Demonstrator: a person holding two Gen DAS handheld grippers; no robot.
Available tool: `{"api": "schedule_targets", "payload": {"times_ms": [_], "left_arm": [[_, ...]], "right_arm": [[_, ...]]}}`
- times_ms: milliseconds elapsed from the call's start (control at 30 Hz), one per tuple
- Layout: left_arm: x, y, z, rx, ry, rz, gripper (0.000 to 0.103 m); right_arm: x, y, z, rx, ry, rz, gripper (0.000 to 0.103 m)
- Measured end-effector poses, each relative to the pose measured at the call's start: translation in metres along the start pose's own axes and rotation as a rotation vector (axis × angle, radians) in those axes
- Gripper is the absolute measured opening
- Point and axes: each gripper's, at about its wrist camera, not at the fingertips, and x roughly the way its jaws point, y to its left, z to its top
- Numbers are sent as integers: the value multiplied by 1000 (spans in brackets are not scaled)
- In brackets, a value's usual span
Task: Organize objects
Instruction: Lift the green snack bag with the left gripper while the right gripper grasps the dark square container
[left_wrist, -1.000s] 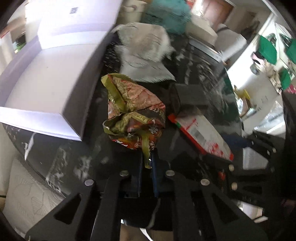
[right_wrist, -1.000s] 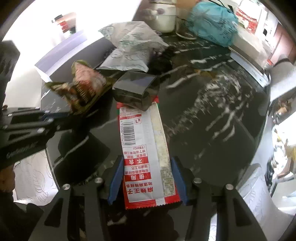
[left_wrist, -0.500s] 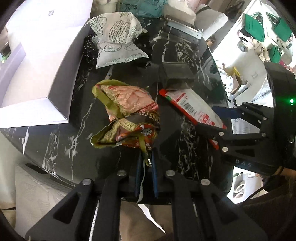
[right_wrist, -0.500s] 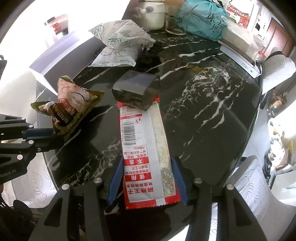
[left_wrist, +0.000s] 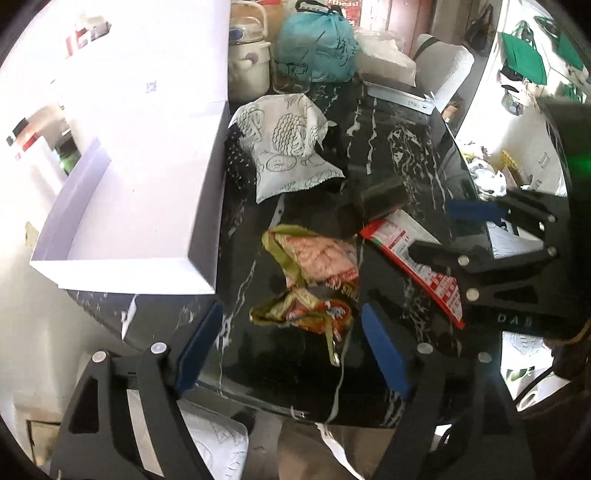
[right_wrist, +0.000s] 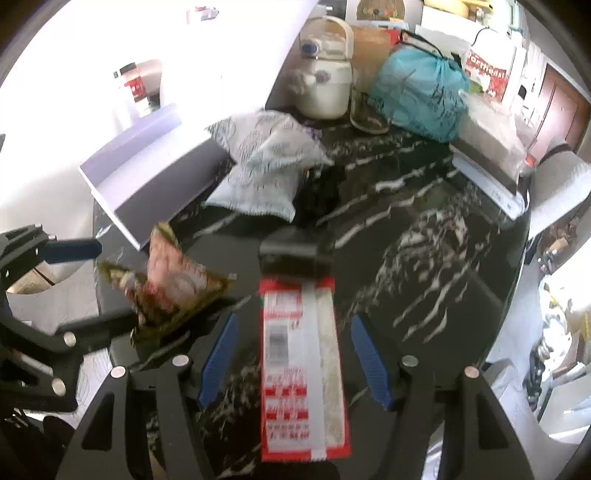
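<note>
- Crumpled snack wrapper (left_wrist: 314, 280): lies on the black marbled tabletop (left_wrist: 406, 155), between the spread blue pads of the left gripper (left_wrist: 291, 347); the fingers are opening and clear of it.
- Red-and-white sachet (right_wrist: 303, 369): flat on the tabletop, between the fingers of the right gripper (right_wrist: 293, 360); the fingers are opening, untouched by the pads.
- Dark translucent box (right_wrist: 295, 256): rests at the sachet's far end.
- Patterned white pouch (left_wrist: 288, 147): beyond the wrapper.
- White open carton (left_wrist: 147, 206): left of the wrapper.
- Teal bag (right_wrist: 417, 96) and cream kettle (right_wrist: 325, 85): far edge.
</note>
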Motion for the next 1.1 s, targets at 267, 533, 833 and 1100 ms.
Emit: {"api": "schedule_targets", "payload": {"times_ms": [267, 533, 833, 1100], "left_arm": [[24, 1, 11, -16, 29, -82, 77], [49, 2, 14, -53, 72, -120, 76], [64, -6, 19, 3, 113, -62, 54], [60, 3, 22, -56, 146, -73, 47]], "right_arm": [[12, -12, 29, 15, -28, 30, 65], [39, -15, 45, 5, 20, 96, 65], [65, -33, 45, 101, 112, 195, 62], [57, -41, 40, 93, 119, 142, 62]]}}
